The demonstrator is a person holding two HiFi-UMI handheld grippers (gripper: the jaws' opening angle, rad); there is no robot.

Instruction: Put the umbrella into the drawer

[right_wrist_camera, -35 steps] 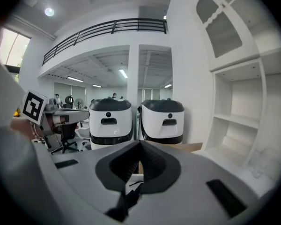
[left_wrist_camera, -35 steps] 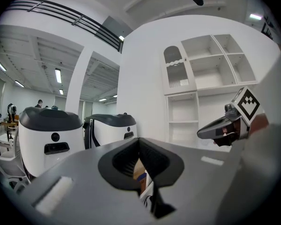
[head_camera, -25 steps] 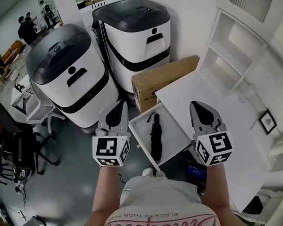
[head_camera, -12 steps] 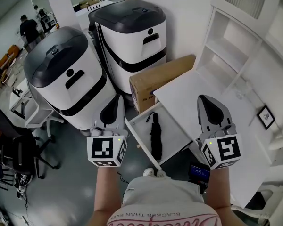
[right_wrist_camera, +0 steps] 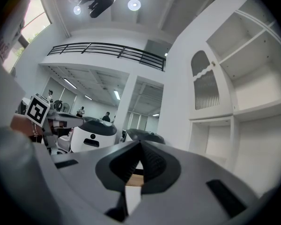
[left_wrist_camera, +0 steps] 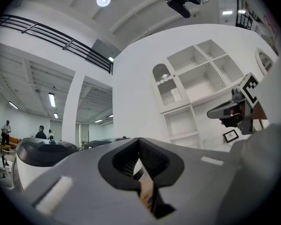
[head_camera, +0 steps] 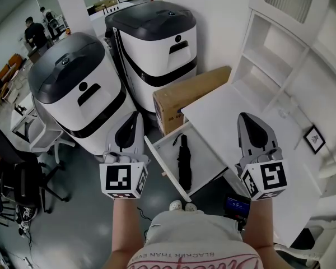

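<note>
Umbrella (head_camera: pixel 184 160), folded and black, lies inside the open drawer (head_camera: pixel 207 158). Left gripper (head_camera: pixel 134 121) hovers at its nine o'clock, right gripper (head_camera: pixel 248 122) at three o'clock, both fingers clenched, empty.

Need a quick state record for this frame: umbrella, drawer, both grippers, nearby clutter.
umbrella: black, folded, lying inside the drawer
drawer: pulled out from the white desk, open
left gripper: shut, empty, held up at the drawer's left
right gripper: shut, empty, held up at the drawer's right
nearby: cardboard box behind the drawer; two white-and-black machines to its left
</note>
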